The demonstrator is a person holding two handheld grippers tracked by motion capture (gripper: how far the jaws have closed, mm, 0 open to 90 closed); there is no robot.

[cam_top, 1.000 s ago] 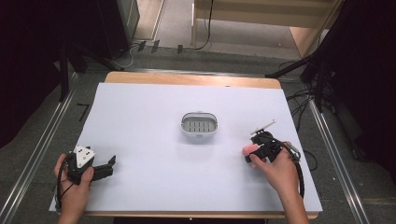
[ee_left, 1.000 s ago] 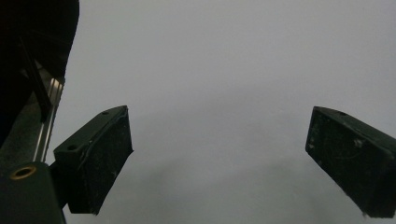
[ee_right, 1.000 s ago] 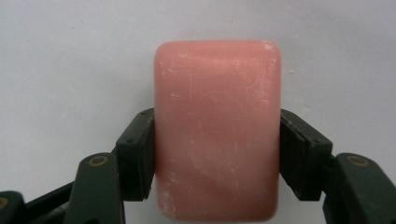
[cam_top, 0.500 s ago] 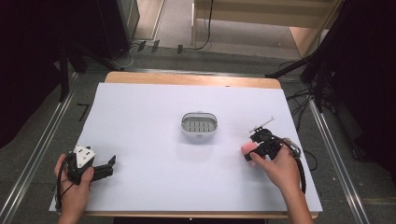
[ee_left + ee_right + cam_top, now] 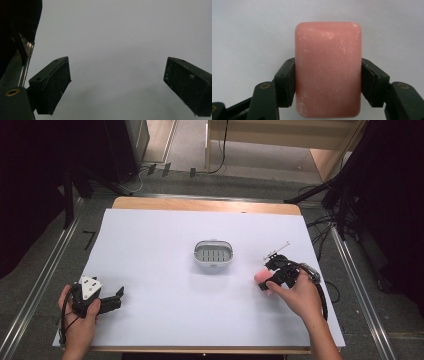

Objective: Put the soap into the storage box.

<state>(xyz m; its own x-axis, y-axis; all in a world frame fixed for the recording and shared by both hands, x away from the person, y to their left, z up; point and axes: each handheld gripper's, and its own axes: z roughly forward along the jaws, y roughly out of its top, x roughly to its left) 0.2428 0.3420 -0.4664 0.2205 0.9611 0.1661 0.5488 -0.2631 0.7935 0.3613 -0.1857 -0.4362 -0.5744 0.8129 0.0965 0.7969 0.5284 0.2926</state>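
A pink bar of soap (image 5: 328, 68) is clamped between the two black pads of my right gripper (image 5: 328, 80), which is shut on its long sides. From above, the same soap (image 5: 261, 277) pokes out to the left of the right gripper (image 5: 267, 280), right of a white oval soap dish (image 5: 213, 255) with a slotted insert at the table's middle. My left gripper (image 5: 118, 296) rests at the near left corner. Its jaws (image 5: 117, 85) stand wide apart over the bare white surface with nothing between them.
The white tabletop (image 5: 150, 250) has a wooden strip along its far edge. Metal rails run along both sides of the table, and cables lie on the floor to the right. A cable trails from the right gripper over the person's wrist.
The right hand with the soap has shifted slightly toward the near side. The left hand has stayed where it was.
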